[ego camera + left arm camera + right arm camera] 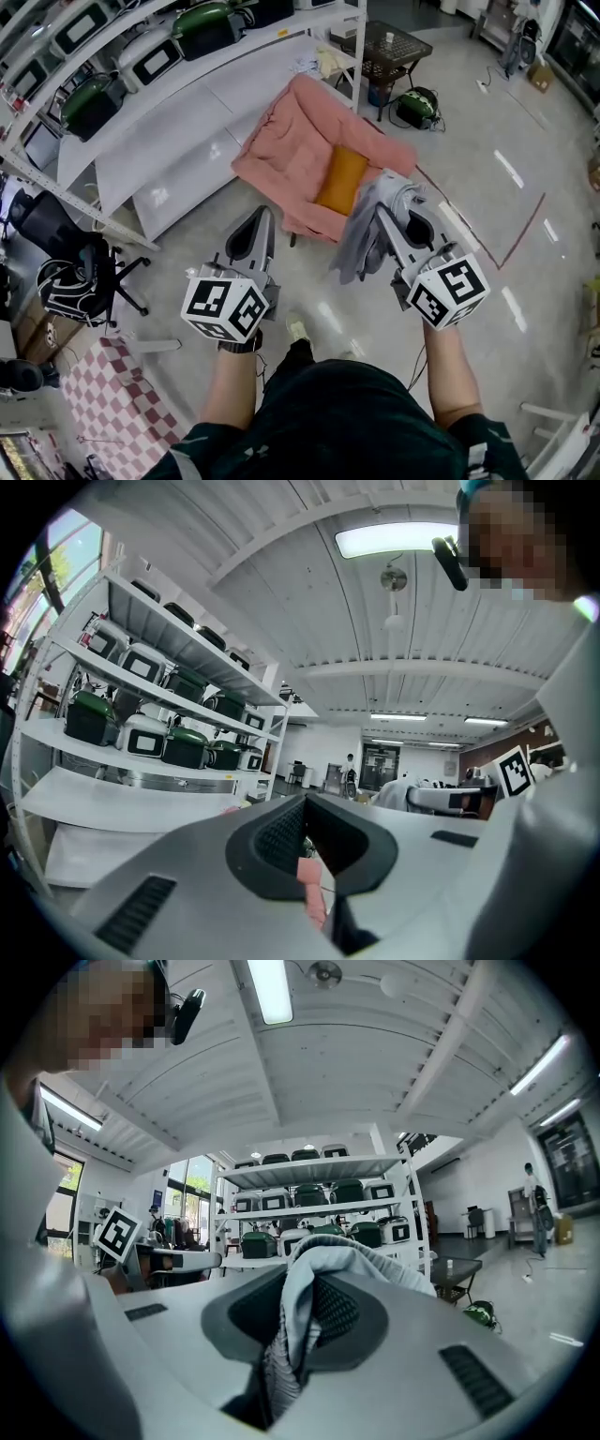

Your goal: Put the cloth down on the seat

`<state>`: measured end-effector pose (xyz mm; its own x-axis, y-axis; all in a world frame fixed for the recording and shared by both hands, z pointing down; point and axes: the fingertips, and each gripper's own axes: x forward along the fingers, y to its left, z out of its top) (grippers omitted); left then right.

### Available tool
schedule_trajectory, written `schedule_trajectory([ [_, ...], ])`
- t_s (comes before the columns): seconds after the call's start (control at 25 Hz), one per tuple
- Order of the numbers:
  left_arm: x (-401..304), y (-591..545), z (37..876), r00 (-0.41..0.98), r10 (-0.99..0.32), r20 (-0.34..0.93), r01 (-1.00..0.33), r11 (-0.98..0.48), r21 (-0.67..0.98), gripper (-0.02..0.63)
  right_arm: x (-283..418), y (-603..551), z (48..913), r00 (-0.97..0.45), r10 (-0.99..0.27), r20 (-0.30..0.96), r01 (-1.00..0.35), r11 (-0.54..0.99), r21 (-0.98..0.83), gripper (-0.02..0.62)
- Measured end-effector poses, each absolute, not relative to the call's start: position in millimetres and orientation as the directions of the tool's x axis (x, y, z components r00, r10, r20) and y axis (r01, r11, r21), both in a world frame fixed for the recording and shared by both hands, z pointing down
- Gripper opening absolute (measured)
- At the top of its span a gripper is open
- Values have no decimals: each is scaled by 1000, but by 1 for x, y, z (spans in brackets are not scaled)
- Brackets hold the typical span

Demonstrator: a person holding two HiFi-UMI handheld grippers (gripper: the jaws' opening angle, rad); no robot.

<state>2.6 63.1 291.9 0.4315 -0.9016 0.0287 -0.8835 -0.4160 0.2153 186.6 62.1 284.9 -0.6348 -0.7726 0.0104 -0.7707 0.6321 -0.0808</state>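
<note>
The right hand-held gripper pinches the grey cloth; the pink seat lies just ahead, slightly left.

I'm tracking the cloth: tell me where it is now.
In the head view, right of centre, the grey cloth hangs pinched in the right gripper, close in front of the pink seat and its orange cushion.

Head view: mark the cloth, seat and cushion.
cloth [359, 234], head view, hanging grey folds.
seat [281, 150], head view, bare pink padding.
cushion [341, 178], head view, its orange middle.
</note>
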Motion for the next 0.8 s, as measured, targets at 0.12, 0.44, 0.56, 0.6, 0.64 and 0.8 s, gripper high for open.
schedule_trajectory([
  [0.12,-23,31,290,435,-900,24,-880,-420,220,6,160,32,284,-630,-776,21,-775,627,-78,50],
  [0.44,-97,-49,291,445,-895,33,-877,-428,216,6,85,-45,276,-611,-791,28,-791,608,-73,50],
  [0.56,-124,-70,285,440,-898,20,-881,-427,206,6,55,-68,275,-617,-786,28,-786,615,-72,51],
  [0.6,-133,-76,284,436,-900,17,-882,-423,207,6,44,-74,276,-624,-780,30,-780,622,-70,50],
  [0.64,-142,-81,284,432,-902,16,-883,-420,209,6,33,-80,277,-633,-773,35,-773,630,-69,51],
  [0.8,-167,-93,286,418,-908,23,-889,-404,217,6,-7,-102,278,-675,-737,44,-738,671,-74,51],
])
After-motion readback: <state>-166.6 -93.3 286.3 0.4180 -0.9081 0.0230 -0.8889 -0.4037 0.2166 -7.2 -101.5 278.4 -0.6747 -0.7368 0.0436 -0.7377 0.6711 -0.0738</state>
